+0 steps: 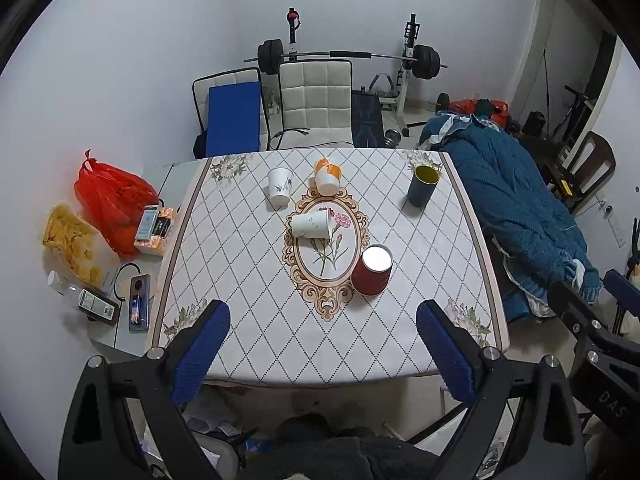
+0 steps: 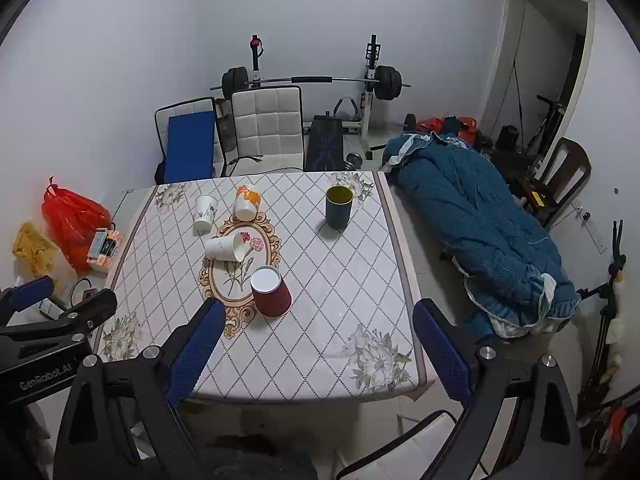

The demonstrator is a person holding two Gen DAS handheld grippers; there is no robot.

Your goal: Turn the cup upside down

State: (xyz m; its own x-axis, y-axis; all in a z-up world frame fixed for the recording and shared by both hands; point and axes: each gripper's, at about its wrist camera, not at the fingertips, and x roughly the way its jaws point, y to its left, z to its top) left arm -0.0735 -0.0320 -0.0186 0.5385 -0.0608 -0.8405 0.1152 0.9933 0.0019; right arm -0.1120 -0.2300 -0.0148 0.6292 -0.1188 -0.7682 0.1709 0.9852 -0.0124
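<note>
Several cups stand on the patterned table (image 1: pixel 440 248). A dark blue-green cup (image 1: pixel 423 186) (image 2: pixel 338 207) stands upright with its mouth up at the far right. A red cup (image 1: pixel 373 270) (image 2: pixel 271 290) stands upside down near the middle. A white cup (image 1: pixel 313 223) (image 2: pixel 225 246) lies on its side. A white cup (image 1: pixel 279 185) (image 2: pixel 205 208) and an orange-patterned cup (image 1: pixel 327 176) (image 2: pixel 246 201) stand upside down at the back. My left gripper (image 1: pixel 322 340) is open and empty above the near table edge. My right gripper (image 2: pixel 316 340) is open and empty, also over the near edge.
A side table (image 1: pixel 160 184) at the left holds a red bag (image 1: pixel 112 204), a snack bag (image 1: pixel 74 240), boxes and a phone. Chairs (image 1: pixel 316 100) and a barbell rack (image 1: pixel 344 56) stand behind. A blue quilt (image 1: pixel 516 208) lies at the right.
</note>
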